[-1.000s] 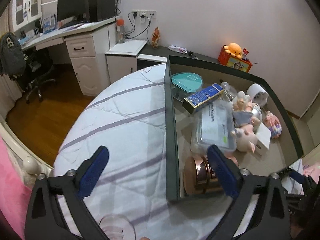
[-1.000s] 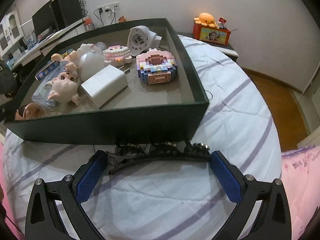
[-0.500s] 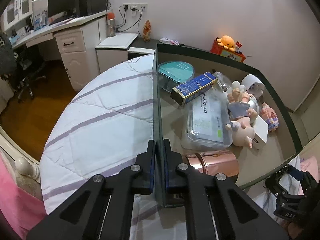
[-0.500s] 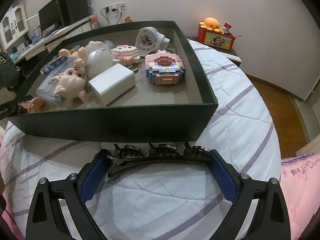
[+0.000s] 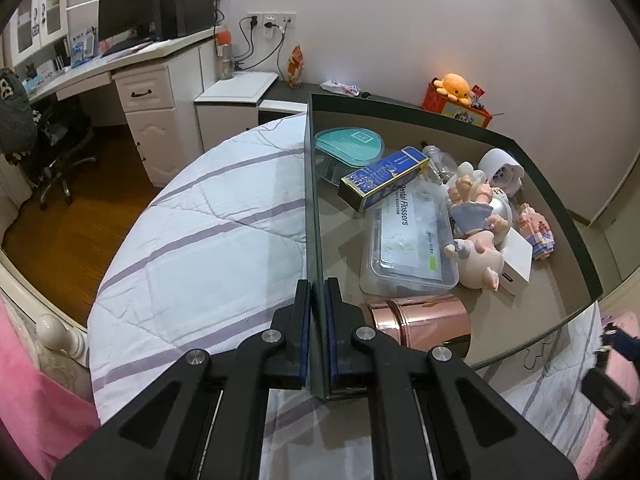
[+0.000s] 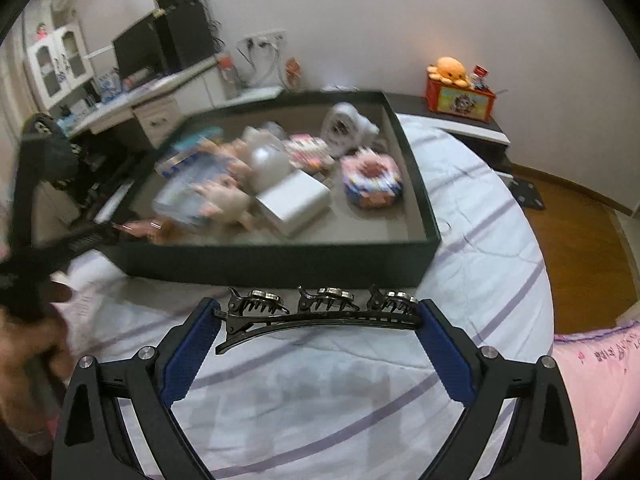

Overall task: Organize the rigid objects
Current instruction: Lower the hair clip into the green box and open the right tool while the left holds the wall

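Hair clip (image 6: 320,312) spans the right claw (image 6: 319,334), gripped end to end between its wide-set pads. Left claw (image 5: 318,320) is clamped narrow on the box wall (image 5: 312,200).

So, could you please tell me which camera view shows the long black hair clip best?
The right wrist view: the long black hair clip spans sharply between the right gripper fingers, over the striped bedspread. The left wrist view doesn't show it.
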The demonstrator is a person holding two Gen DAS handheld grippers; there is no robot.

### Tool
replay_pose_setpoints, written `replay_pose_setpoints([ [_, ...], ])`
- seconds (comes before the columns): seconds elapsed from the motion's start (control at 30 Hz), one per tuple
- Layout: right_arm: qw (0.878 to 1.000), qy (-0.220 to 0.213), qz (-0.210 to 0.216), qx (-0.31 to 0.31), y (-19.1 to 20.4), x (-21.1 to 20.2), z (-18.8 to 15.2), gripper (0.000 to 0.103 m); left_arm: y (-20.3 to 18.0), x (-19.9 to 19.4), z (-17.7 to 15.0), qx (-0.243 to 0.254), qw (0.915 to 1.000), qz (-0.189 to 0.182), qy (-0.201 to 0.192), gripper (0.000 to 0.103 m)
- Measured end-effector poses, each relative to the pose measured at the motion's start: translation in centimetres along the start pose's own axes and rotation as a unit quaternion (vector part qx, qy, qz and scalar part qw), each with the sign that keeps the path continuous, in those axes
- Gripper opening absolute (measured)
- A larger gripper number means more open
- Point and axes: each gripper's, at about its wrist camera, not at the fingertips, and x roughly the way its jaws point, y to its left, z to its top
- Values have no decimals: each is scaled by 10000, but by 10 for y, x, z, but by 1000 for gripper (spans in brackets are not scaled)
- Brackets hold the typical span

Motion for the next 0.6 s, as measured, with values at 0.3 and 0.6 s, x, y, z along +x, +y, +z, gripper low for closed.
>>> replay_pose_setpoints([
  [0.3,9990,-368,215,-165,19,-15,32,97,0,0,0,2,10000,0,1,6],
  [0.6,9978,-538,241,-297,22,13,80,97,-1,-1,-1,8,10000,14,9,6],
])
